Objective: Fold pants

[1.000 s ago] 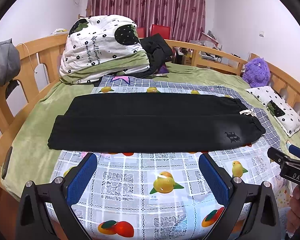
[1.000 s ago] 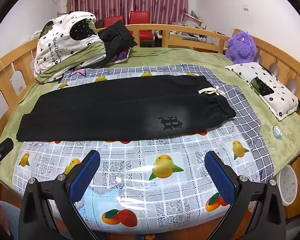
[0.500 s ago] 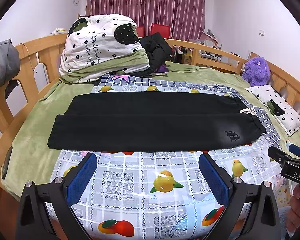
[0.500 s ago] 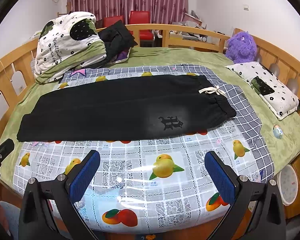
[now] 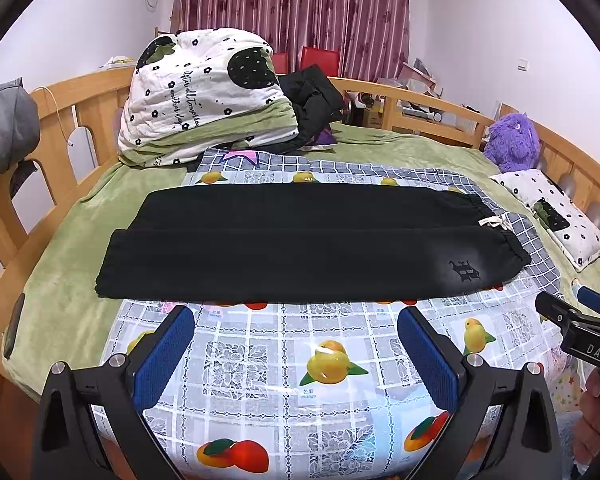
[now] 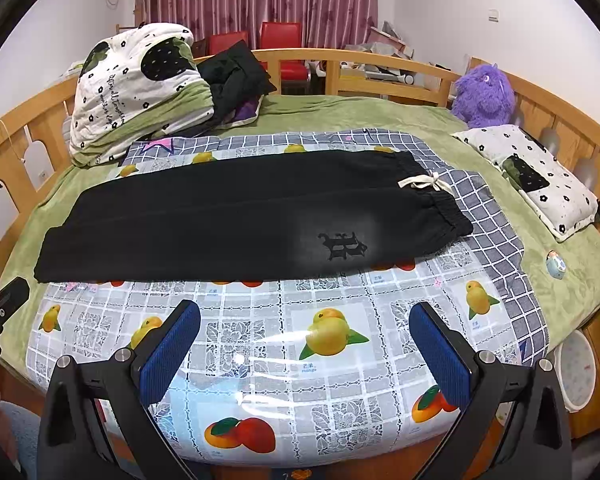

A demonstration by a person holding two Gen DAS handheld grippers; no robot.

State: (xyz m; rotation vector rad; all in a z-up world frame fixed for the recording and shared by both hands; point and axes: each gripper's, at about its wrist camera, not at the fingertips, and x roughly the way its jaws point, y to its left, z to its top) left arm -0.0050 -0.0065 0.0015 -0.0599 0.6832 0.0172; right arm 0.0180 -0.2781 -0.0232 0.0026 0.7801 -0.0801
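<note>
So the whole thing happens on a bed with a light wooden rail frame (image 6: 380, 62) and a green fleece blanket (image 6: 340, 114), and over the middle of that there's a glossy plastic tablecloth printed with mangoes and peaches (image 6: 328, 364), with a grey-and-white checked cloth (image 6: 488, 208) sticking out from under it on the right. The black drawstring pants (image 6: 236, 220) lie flat across the tablecloth, legs side by side, waistband with its cream cord bow to the right, leg cuffs to the left, where they run just off the printed sheet onto the green blanket.

Room stuff: maroon patterned curtains (image 5: 296, 12) at the back, two red chairs in front of them, a bundled white quilt with black flower print (image 5: 204, 88) at the far left corner with a pile of dark clothes beside it, a purple fuzzy plush toy (image 6: 484, 94) at the far right, and a small white flower-print pillow (image 6: 536, 176) along the right rail.

The near strip of tablecloth between the pants' front edge and the bed edge is bare, and that's where both tools hang. The left gripper (image 5: 296, 356) has its blue-padded fingers spread wide with nothing between them. The right gripper (image 6: 304, 352) is the same, wide apart and holding nothing, well short of the fabric.
</note>
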